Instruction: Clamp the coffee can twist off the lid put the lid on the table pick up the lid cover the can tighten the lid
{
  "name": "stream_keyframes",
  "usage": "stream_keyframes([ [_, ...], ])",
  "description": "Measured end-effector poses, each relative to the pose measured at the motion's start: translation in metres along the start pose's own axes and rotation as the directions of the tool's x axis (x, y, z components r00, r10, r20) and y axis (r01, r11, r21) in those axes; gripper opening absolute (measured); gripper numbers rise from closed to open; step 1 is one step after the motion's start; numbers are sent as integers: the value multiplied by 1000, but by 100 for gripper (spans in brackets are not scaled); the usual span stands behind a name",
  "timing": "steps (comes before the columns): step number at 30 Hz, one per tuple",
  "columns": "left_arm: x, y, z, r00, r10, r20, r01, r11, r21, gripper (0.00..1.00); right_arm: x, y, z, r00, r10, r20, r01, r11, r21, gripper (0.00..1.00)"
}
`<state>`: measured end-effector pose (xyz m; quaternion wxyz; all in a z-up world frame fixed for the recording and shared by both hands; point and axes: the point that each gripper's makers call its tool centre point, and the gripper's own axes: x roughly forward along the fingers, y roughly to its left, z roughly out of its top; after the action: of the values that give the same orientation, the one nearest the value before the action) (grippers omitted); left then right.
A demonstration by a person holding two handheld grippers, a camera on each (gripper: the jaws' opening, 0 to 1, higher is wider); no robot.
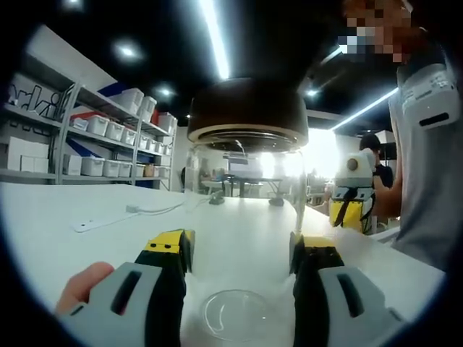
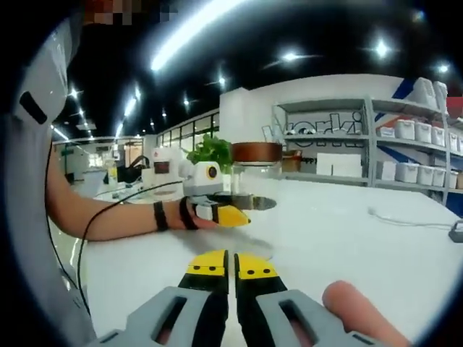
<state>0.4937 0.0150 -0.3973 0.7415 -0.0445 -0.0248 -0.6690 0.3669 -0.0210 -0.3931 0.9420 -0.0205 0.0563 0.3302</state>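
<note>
On the table (image 1: 87,210), coffee can (image 1: 246,188) stands upright (lid (image 1: 247,114) topmost).

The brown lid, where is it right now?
The brown lid sits on top of the clear glass can, which stands on the white table between the left gripper's two jaws. In the right gripper view it shows farther off.
</note>
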Motion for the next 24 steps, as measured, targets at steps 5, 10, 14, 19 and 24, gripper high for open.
stream_keyframes([
  [5,0,0,0,1000,5,-1,-5,1000,3,49,1,-7,10,999,-19,25,18,999,37,0],
  [10,1,-1,0,1000,1,-3,-1,1000,4,49,2,-13,17,999,-34,10,33,999,13,0],
  [14,1,-2,0,1000,5,-3,-5,1000,6,48,1,-20,30,999,-49,14,49,999,13,0],
  [19,1,-3,0,1000,4,-5,-4,1000,7,48,1,-17,46,999,-31,35,30,999,19,0],
  [24,1,-3,-1,1000,2,-6,-2,1000,9,48,3,-17,59,997,-41,60,41,999,7,5],
])
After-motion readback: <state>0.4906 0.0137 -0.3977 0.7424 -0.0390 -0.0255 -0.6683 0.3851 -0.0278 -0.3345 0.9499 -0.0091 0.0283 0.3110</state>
